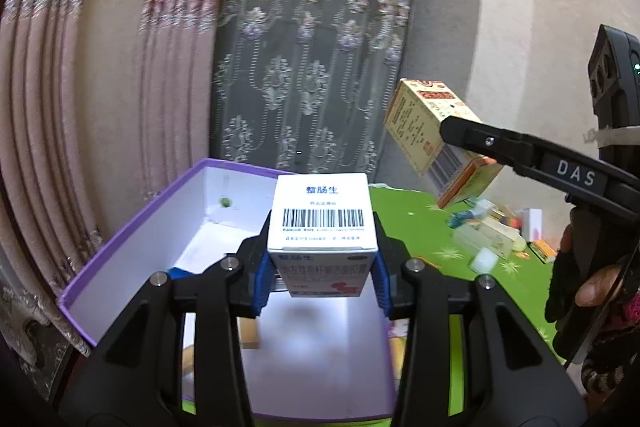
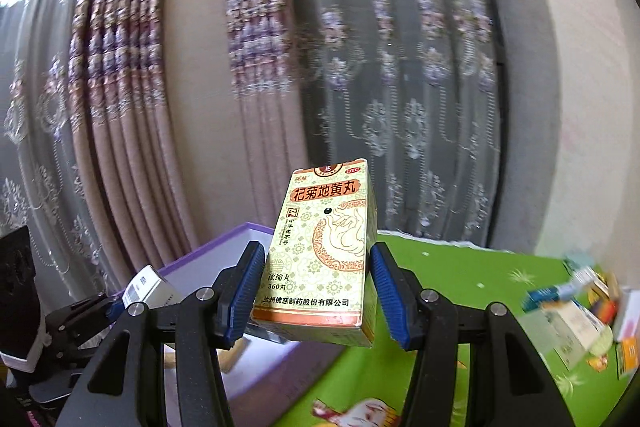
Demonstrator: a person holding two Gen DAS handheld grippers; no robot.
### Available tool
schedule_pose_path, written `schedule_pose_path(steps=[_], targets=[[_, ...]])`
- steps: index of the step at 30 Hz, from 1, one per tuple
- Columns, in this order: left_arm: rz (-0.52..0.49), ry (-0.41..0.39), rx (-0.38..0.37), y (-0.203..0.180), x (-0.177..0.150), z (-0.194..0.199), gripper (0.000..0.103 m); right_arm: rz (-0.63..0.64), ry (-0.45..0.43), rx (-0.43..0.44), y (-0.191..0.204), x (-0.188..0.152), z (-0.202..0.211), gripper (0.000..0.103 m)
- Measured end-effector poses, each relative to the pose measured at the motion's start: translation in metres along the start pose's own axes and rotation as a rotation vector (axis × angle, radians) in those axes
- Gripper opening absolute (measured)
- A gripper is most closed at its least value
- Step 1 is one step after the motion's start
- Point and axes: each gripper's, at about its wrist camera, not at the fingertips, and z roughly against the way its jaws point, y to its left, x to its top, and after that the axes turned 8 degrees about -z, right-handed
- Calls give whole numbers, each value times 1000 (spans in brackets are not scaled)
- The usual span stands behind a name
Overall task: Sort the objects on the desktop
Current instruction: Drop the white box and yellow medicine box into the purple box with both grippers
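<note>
The white medicine box (image 1: 322,227), pinched in the left gripper (image 1: 320,267), hangs over the open purple-rimmed storage box (image 1: 120,251) at the green table's (image 1: 400,203) far-left corner, seemingly awaiting release, while the right gripper (image 2: 318,291) grips the yellow pill box (image 2: 324,247), likely next.

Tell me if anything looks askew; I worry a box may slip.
The yellow medicine box in the right tool sits tilted between the pads, and the right pad seems barely touching it. The white box in the left tool sits square above the purple bin.
</note>
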Motion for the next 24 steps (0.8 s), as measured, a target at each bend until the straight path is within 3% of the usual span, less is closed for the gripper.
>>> schedule_pose_path(steps=[7,8,9,10,11,12,14,18,24], targets=[[66,28,66,36,-13,-7,45,38,60,60,27,0,-42,56],[74,28,73,39,-15,-7,50,40,65,69,29,0,-47,56],[87,34,82,43,-17,-8,59,37,67,73,31,0,-51,58],[99,40,87,46,-19,-8,84,30,70,68,32,1,-56,68],[117,38,91,49,-22,-7,100,21,70,63,31,1,-58,74],[141,21,98,53,-24,-4,101,6,64,64,29,0,-58,82],[169,2,107,57,-28,-1,102,-18,48,72,23,0,-55,83],[181,38,118,56,-31,-5,102,-84,43,48,0,-2,-49,83],[145,54,107,43,-29,-10,102,-196,34,6,-43,-10,-33,83]])
